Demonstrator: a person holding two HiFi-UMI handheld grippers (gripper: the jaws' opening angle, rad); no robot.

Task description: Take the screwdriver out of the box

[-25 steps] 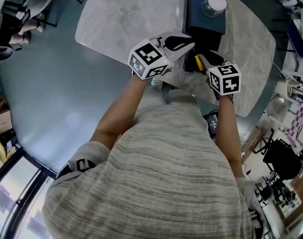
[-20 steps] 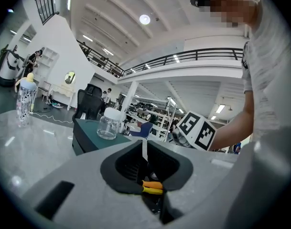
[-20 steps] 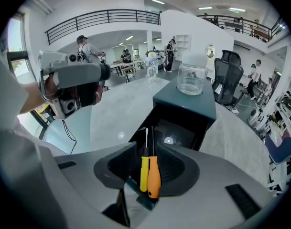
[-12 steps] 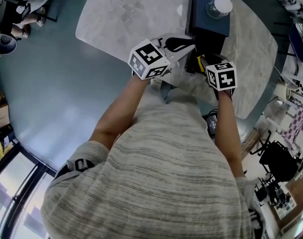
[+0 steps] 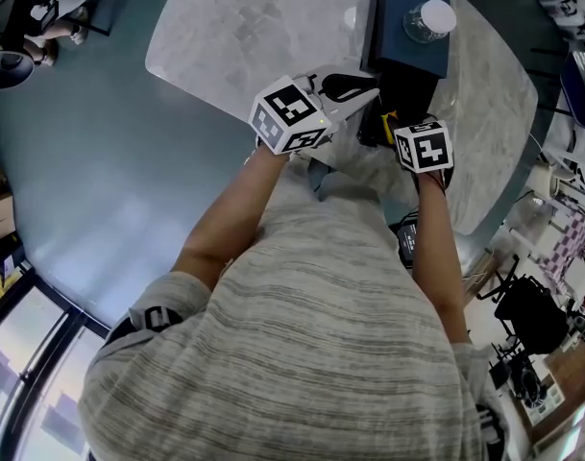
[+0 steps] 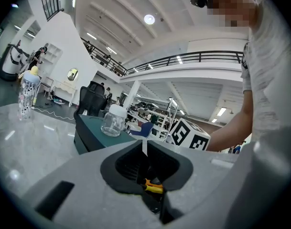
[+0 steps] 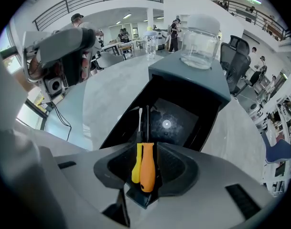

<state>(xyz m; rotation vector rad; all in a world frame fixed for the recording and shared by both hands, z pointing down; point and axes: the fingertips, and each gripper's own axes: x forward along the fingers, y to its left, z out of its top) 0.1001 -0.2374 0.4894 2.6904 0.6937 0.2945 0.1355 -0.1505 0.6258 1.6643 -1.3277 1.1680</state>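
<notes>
A dark box (image 5: 393, 17) stands open on the marble table (image 5: 234, 36), with a glass jar (image 5: 429, 19) on top of it. Inside the black opening (image 7: 176, 123) an orange-handled screwdriver (image 7: 146, 168) and a yellow-handled one (image 7: 135, 162) lie side by side. My right gripper (image 7: 147, 175) points steeply down into the box. Its jaws have just been opening and stand wide on either side of the orange handle without pressing on it. My left gripper (image 5: 362, 86) is shut at the box's near left edge. Its own view shows both handles (image 6: 154, 186) past its jaws. Whether it pinches anything is hidden.
The jar (image 7: 199, 42) sits just above the opening. A patterned bottle (image 6: 28, 97) stands further off on the table. The table edge (image 5: 465, 214) runs close by my right arm, with a black device (image 5: 407, 240) on the floor below it.
My right gripper has sunk and tipped further down over the box opening. The left gripper has stayed where it was.
</notes>
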